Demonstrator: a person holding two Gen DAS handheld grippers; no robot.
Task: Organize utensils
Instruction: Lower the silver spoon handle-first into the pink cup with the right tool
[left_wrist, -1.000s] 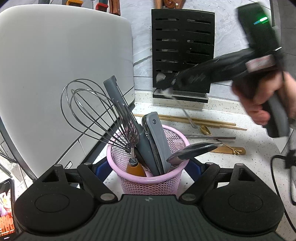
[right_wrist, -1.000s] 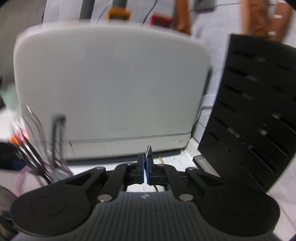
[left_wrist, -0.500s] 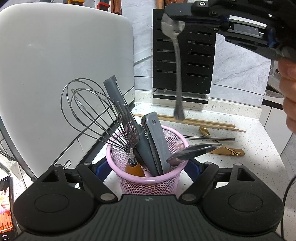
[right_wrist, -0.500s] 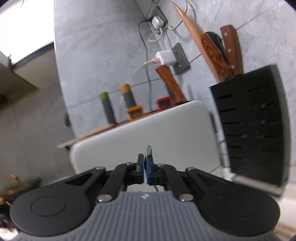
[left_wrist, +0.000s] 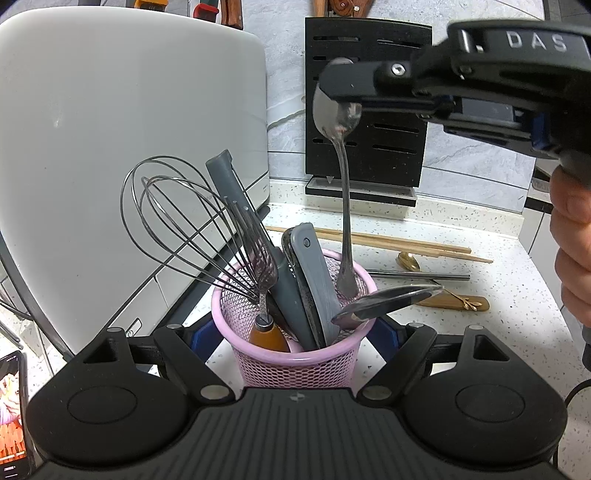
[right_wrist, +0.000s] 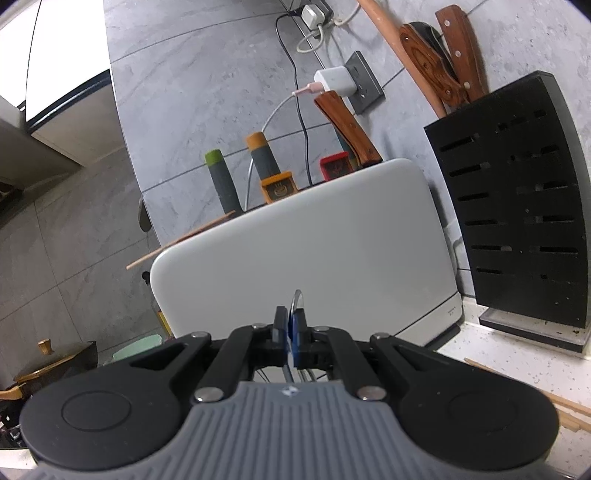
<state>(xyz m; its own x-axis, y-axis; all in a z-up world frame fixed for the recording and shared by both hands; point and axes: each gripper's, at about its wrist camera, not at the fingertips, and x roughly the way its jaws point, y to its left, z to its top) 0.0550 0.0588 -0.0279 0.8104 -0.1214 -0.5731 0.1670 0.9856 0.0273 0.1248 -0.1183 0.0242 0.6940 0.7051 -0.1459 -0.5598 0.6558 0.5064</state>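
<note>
Clamped tight, the right claw (left_wrist: 334, 86) pinches the bowl of a silver spoon (left_wrist: 341, 177), which hangs bowl-up with its handle end dipping just inside the far rim of the pink mesh basket (left_wrist: 295, 360). From the right wrist view the same claw (right_wrist: 290, 334) shows its two pads pressed together on the thin edge of the spoon (right_wrist: 296, 301). A hand (left_wrist: 570, 240) grips that tool at the right edge.

Left claw (left_wrist: 295, 334) straddles the pink mesh basket, one blue-padded finger on each side of it; its jaws closed inward within the last second and then settled, and whether the pads actually press the mesh is hidden behind the basket wall.

Inside the basket stand a wire whisk (left_wrist: 195, 236), a grey-handled tool (left_wrist: 251, 229) and a second grey handle (left_wrist: 314, 273), while a dark spoon (left_wrist: 384, 301) leans over its right rim. Behind the basket on the desk (left_wrist: 461, 332) lie wooden chopsticks (left_wrist: 399, 243), steel chopsticks (left_wrist: 421, 276) and a gold spoon (left_wrist: 436, 291). Farther behind it stands a black knife block (left_wrist: 369, 110), and to the basket's left a white appliance (left_wrist: 110, 129)
</note>
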